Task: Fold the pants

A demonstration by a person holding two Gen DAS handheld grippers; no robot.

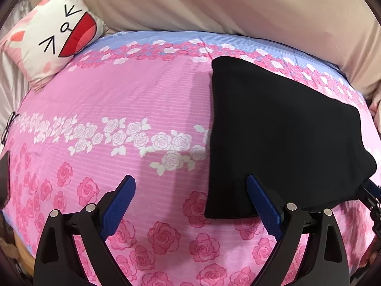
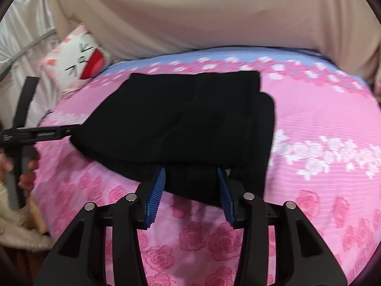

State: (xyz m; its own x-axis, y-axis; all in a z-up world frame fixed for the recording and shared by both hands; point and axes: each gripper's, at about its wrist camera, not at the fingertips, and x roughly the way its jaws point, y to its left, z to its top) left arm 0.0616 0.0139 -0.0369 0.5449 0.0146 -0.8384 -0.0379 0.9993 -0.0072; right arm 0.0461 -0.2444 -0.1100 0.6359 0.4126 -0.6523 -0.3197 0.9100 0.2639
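Just ahead of the right tongs (image 2: 191,183), folded black pants (image 2: 185,124) between the jaws.

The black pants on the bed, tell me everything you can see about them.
The pants are plain black, of soft matte cloth, folded into a compact stack of layers with a straight far edge and rounded, slightly uneven sides. They lie flat on the pink rose-print bedspread. The right gripper straddles the near edge of the stack, its blue pads on either side of the cloth, not clearly pinching. The left gripper stands open beside the near corner.
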